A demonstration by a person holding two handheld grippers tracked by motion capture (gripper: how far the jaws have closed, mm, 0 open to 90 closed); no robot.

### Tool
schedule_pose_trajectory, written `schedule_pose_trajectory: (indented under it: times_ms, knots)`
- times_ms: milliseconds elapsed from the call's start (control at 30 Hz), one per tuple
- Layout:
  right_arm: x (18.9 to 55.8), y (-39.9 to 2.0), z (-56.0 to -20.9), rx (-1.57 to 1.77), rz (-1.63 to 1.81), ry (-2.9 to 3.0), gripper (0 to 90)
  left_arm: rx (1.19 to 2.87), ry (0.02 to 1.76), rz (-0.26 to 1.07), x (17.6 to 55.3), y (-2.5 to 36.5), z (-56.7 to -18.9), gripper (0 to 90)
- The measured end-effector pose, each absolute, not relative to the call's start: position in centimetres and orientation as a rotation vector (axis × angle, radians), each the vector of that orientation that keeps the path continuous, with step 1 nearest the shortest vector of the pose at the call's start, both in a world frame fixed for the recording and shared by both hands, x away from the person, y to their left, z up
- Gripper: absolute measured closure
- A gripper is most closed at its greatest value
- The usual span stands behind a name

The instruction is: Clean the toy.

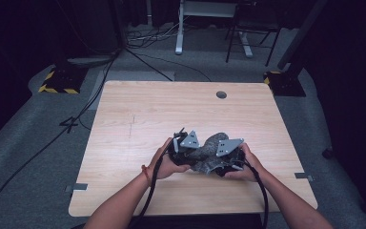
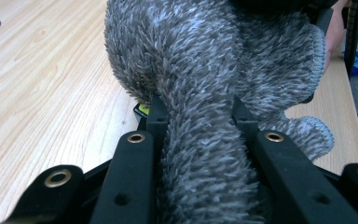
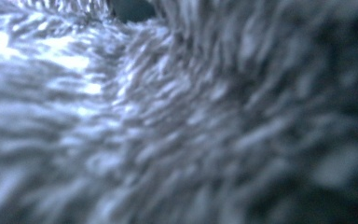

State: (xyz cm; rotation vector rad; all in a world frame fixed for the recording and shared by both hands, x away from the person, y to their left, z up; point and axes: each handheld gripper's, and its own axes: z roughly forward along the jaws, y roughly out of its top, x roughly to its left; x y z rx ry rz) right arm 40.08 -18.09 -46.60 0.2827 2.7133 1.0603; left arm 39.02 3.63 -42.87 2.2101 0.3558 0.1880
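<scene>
A shaggy grey microfibre cloth (image 1: pixel 213 151) is bunched between the two hands, just above the light wooden desk (image 1: pixel 138 114). The left hand-held gripper (image 1: pixel 194 153) is clamped on a fold of it that runs straight ahead between its jaws. The right hand-held gripper (image 1: pixel 219 160) is buried in the pile; its grip cannot be told. The cloth's length runs hand to hand, with open desk to either side for pulling apart.

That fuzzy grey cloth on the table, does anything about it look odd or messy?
The fuzzy grey cloth is bunched into a crumpled heap between both hands, not flat. The left hand-held gripper pinches a thick fold. Nothing looks torn or spilled on the table.
</scene>
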Motion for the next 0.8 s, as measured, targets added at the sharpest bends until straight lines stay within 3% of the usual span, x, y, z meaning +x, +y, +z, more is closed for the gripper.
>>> schedule_pose_trajectory:
  times_ms: [500,800]
  knots:
    - [40.3,-19.3,-45.7,0.323,1.129,2.662,33.8,2.196,0.465,0.273,39.9,6.3,-42.8,69.8]
    - [40.2,-18.9,-45.7,0.316,1.144,2.662,33.8,2.151,0.397,0.264,38.6,4.4,-41.4,69.5]
